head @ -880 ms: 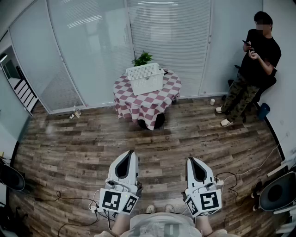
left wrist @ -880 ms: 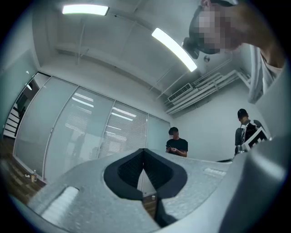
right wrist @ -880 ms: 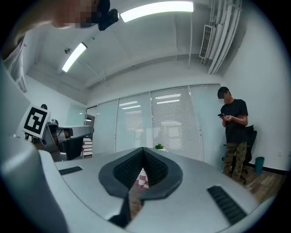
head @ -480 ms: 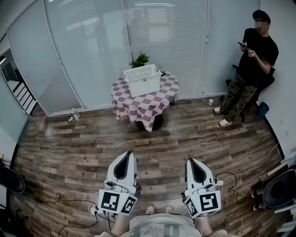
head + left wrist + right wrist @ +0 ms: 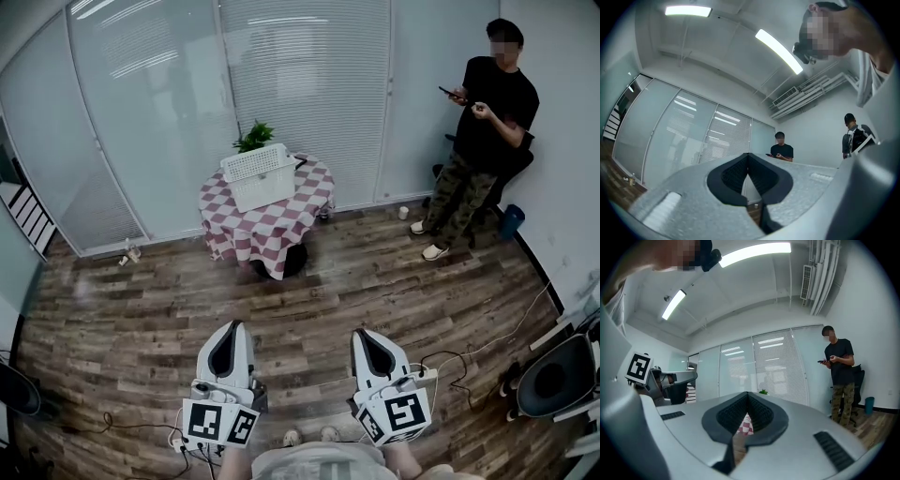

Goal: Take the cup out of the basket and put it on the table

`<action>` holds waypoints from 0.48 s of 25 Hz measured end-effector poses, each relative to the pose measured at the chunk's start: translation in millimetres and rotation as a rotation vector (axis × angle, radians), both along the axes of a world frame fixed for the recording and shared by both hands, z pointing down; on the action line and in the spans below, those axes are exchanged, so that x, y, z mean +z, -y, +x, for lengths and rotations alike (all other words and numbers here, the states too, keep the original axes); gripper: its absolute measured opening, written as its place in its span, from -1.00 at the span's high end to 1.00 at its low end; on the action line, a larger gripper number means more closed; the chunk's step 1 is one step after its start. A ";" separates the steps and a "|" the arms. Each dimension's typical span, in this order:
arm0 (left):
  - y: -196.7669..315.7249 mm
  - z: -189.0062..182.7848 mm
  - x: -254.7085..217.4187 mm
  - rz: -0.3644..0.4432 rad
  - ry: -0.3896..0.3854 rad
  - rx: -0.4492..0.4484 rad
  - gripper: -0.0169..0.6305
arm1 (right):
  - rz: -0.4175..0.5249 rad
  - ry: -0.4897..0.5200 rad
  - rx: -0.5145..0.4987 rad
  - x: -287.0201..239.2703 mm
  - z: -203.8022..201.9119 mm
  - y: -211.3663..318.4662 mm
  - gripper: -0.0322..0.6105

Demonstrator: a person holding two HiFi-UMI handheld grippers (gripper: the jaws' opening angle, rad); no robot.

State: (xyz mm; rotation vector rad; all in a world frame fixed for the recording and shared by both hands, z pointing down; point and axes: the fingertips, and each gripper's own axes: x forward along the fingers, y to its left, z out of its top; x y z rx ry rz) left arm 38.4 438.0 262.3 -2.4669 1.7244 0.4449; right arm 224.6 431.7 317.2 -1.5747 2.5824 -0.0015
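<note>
We hold our left gripper (image 5: 229, 330) and right gripper (image 5: 362, 336) pinched shut on nothing, well apart from the round table (image 5: 274, 236) with its checked cloth. A white holey basket (image 5: 262, 189) sits on the table. Its inside is hidden, so we cannot tell where the cup is.

Far ahead of the left gripper (image 5: 228, 325) and the right gripper (image 5: 362, 334), the inside of the white basket (image 5: 258, 175) is hidden by its own wall, so no cup can be made out. A plant (image 5: 253, 136) is partly covered behind it. From the right gripper's camera, only a sliver of the table (image 5: 746, 425) is seen past the jaws. Right of the right gripper, a dark round object (image 5: 553, 380) is cut off by the edge, and a pale floor item (image 5: 403, 213) is too small to identify.
</note>
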 end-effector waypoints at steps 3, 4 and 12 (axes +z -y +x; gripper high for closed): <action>1.6 10.7 -3.3 0.017 -0.014 -0.004 0.93 | 0.010 -0.001 -0.016 -2.5 10.1 1.4 0.87; 1.9 15.1 -4.0 0.026 -0.014 -0.006 0.93 | 0.017 -0.001 -0.019 -3.3 14.8 1.3 0.87; 1.1 51.8 1.9 0.041 -0.013 -0.027 0.93 | 0.014 0.012 -0.064 12.9 49.4 1.4 0.87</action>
